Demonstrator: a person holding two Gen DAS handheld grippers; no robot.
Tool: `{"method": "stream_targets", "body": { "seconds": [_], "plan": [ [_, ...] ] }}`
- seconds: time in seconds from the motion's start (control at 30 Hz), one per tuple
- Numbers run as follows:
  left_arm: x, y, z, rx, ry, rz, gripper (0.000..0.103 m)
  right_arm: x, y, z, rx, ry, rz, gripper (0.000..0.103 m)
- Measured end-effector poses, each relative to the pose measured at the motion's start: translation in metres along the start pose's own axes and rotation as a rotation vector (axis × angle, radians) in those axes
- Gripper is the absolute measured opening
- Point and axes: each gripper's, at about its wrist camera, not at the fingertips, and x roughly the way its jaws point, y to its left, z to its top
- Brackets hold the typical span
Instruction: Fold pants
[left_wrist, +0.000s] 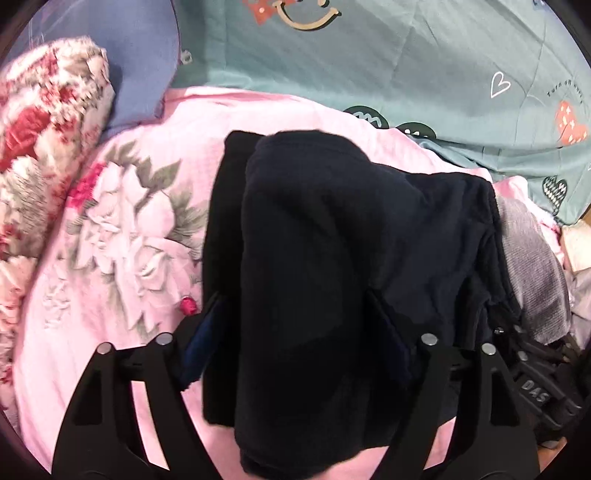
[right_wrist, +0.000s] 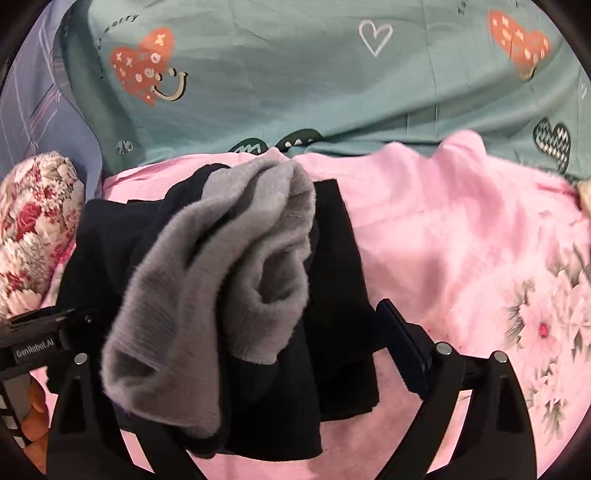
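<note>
Left wrist view — the black soft-fabric pants (left_wrist: 332, 258) lie bunched in a folded heap on the pink floral-print bedspread (left_wrist: 122, 229), draped between and over the fingers of the left gripper (left_wrist: 299, 325). Its jaws stand wide apart, the pads not pressing the cloth. A red-and-white flowered fuzzy cushion (left_wrist: 44, 129) sits at left, a teal quilt with printed hearts (left_wrist: 424, 74) behind. The other gripper's black frame shows at lower right.

Right wrist view — the right gripper (right_wrist: 236, 325) also stands wide open, the same pants (right_wrist: 332, 277) lying between its fingers, grey fleecy lining (right_wrist: 221, 277) turned outward on top. The right finger is clear of the cloth; the left is hidden beneath it.
</note>
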Motion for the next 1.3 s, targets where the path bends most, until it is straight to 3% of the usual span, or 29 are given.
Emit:
{"method": "stream_targets", "body": {
  "seconds": [0.07,0.23,0.43,0.6,0.77,0.9,1.07,1.3],
  "plan": [
    [-0.016,-0.004,-0.003,-0.008,0.001,0.011,0.087,-0.010,0.002,0.007,-0.002,0.012,-0.010,0.093],
    [-0.081,-0.004,-0.034,-0.025,-0.086,-0.007,0.095,-0.083,0.021,-0.005,-0.043,-0.089,-0.052,0.093],
    [-0.148,-0.007,-0.097,0.047,-0.167,0.022,0.101,-0.154,0.037,-0.050,-0.083,-0.123,-0.069,0.094],
    [-0.173,0.003,-0.138,0.059,-0.203,0.052,0.101,-0.190,0.038,-0.094,-0.087,-0.148,-0.055,0.096],
    [-0.170,0.004,-0.168,0.106,-0.209,0.049,0.101,-0.209,0.036,-0.123,0.005,-0.166,-0.017,0.096],
    [-0.155,0.004,-0.181,0.118,-0.213,0.070,0.101,-0.211,0.042,-0.143,0.002,-0.219,-0.070,0.096],
    [-0.144,0.004,-0.184,0.158,-0.183,0.074,0.101,-0.204,0.044,-0.150,-0.015,-0.211,-0.067,0.096],
    [-0.138,0.009,-0.188,0.127,-0.150,0.050,0.101,-0.200,0.047,-0.155,-0.057,-0.216,-0.065,0.096]
  ]
}}
